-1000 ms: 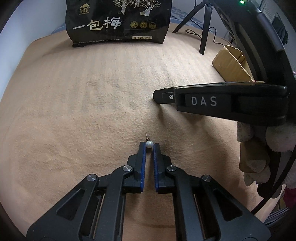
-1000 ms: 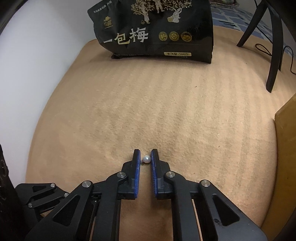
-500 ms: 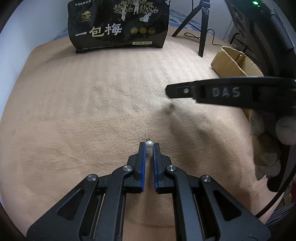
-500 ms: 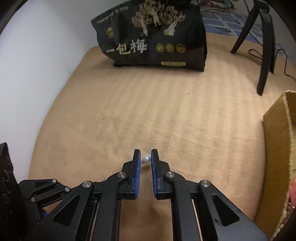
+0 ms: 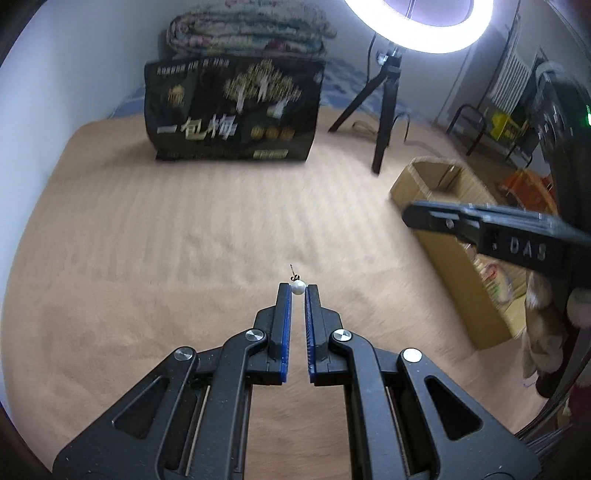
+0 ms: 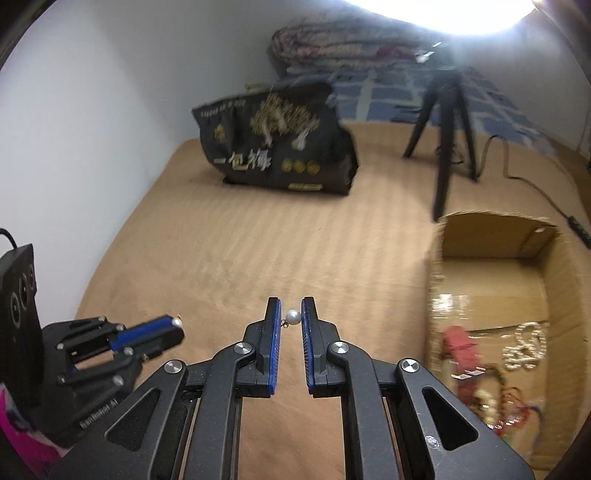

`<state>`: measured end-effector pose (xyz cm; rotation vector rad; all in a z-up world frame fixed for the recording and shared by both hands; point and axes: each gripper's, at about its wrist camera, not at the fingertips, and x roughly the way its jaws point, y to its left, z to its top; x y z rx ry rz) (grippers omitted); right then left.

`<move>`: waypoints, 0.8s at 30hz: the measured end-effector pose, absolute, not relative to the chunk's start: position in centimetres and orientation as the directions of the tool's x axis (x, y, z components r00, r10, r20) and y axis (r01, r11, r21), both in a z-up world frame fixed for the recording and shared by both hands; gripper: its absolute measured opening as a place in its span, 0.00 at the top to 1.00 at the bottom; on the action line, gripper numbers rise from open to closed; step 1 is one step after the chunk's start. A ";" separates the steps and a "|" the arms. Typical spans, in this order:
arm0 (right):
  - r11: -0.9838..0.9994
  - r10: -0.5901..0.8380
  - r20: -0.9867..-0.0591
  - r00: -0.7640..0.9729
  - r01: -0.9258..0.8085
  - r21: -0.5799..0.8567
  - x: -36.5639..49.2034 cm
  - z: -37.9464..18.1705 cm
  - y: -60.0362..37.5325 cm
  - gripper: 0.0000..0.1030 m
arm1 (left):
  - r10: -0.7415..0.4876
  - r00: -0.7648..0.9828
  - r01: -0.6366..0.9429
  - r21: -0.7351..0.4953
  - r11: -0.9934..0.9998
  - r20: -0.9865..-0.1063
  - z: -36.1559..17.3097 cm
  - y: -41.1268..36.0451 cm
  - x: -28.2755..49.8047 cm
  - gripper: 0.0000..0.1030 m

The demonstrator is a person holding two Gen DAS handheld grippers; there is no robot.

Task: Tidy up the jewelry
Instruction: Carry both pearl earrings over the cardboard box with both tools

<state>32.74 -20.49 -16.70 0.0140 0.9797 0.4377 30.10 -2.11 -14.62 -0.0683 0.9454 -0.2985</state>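
Observation:
My left gripper (image 5: 297, 289) is shut on a white pearl earring (image 5: 297, 287) at its fingertips, the thin post pointing forward, held above the tan blanket (image 5: 184, 240). My right gripper (image 6: 291, 314) is shut on a second pearl earring (image 6: 293, 316), also lifted. An open cardboard box (image 6: 491, 280) lies just right of the right gripper, with several pieces of jewelry (image 6: 524, 347) inside. The box also shows in the left wrist view (image 5: 443, 206), with the right gripper (image 5: 417, 216) over its near edge. The left gripper (image 6: 173, 326) shows low at the left of the right wrist view.
A black snack bag (image 5: 232, 110) stands at the back of the blanket. A ring light tripod (image 5: 384, 107) stands at the back right beside the box. Folded quilts (image 5: 247, 27) lie behind the bag. A white wall (image 6: 74, 110) borders the left.
Both grippers have risen off the blanket with their earrings, tilting up so the room shows. The right gripper has moved right, toward the cardboard box.

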 end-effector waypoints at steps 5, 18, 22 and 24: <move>0.931 0.338 -0.769 0.542 -0.313 0.189 32.1 -14.0 -23.9 0.91 | -0.321 0.588 0.243 -0.215 0.946 -0.743 -12.0 -4.0 30.6 0.95; 0.971 0.230 -0.727 0.647 -0.201 0.127 31.3 -11.5 -31.4 0.91 | -0.426 0.624 0.320 -0.284 0.904 -0.655 -7.9 -10.9 32.3 0.95; 0.978 0.200 -0.719 0.665 -0.179 0.106 31.3 -11.4 -33.1 0.91 | -0.444 0.622 0.328 -0.301 0.896 -0.645 -7.8 -12.7 33.0 0.95; 0.980 0.189 -0.716 0.672 -0.170 0.099 31.4 -11.4 -33.9 0.91 | -0.453 0.617 0.335 -0.306 0.891 -0.644 -7.9 -13.7 33.4 0.95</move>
